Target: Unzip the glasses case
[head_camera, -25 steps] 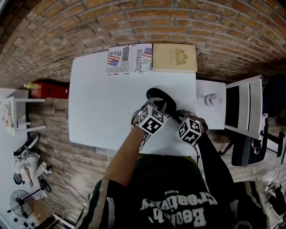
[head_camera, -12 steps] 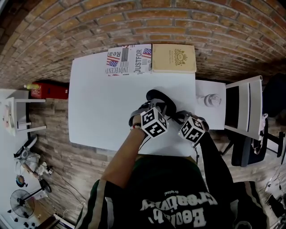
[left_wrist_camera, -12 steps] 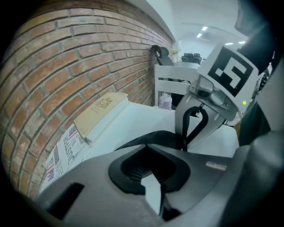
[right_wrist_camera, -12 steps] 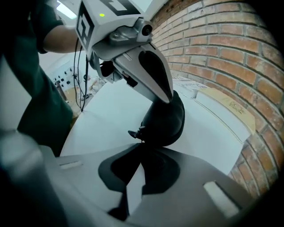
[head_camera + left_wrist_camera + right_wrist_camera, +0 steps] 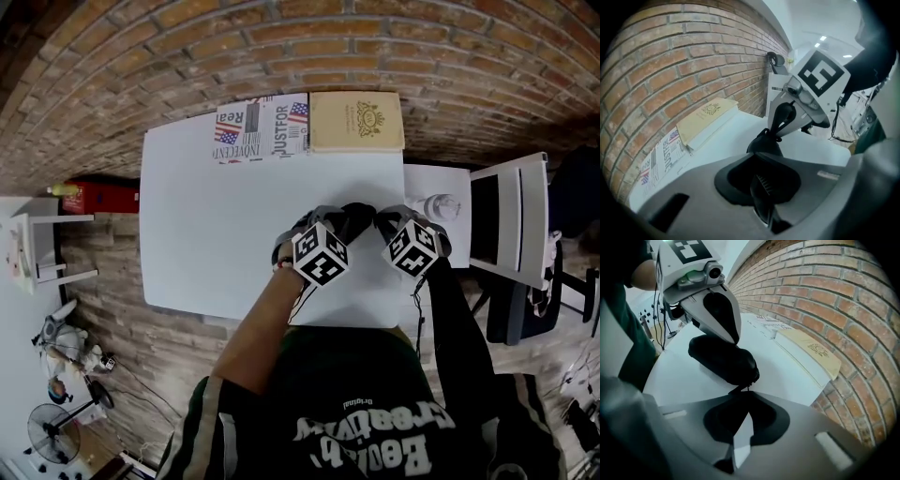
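Plainly, the weak link is the grip on the small black zip pull (image 5: 740, 390). The right gripper (image 5: 741, 404) has its jaws pressed together on that tab, at the near end of the black oval soft-shell glasses case (image 5: 723, 359). The tab is thin, so a tug that is too quick or off the zip's line could let it slide out from between the jaws.

The left gripper (image 5: 759, 180) also has its jaws closed, clamped on the opposite end of the case, which lies on the white rectangular table (image 5: 206, 225) between the 2 grippers. That hold looks to take only the end of the case. If it gives, the whole case would trail after the pull and the slider would not run.

The zip must curve round the case's end, and a straight drag there could jam it. The case sits near the table's right edge, so a slip could send it off.
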The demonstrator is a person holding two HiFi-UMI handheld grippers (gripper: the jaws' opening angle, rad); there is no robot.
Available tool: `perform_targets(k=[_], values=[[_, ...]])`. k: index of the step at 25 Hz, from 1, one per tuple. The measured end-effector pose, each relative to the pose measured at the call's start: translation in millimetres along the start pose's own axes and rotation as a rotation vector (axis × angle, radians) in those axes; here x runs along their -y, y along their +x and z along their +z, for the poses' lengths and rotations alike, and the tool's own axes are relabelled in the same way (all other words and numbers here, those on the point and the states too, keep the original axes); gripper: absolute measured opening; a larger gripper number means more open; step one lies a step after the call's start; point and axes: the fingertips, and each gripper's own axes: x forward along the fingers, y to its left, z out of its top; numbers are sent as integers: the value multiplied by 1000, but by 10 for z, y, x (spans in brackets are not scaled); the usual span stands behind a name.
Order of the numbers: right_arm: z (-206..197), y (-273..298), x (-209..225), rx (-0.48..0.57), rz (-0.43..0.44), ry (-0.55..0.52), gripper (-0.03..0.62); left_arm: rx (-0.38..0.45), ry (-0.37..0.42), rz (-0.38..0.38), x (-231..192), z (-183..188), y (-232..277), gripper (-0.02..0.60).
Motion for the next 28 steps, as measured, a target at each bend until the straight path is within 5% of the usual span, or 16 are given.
perform_targets(k=[11,28], values=[[-36,-22,-183,24,35,25,12,58,-76,29,-4,-20,-3,5],[-36,-62,-406,42,64,66,12,51,-31,75,-7,-32,17,3]])
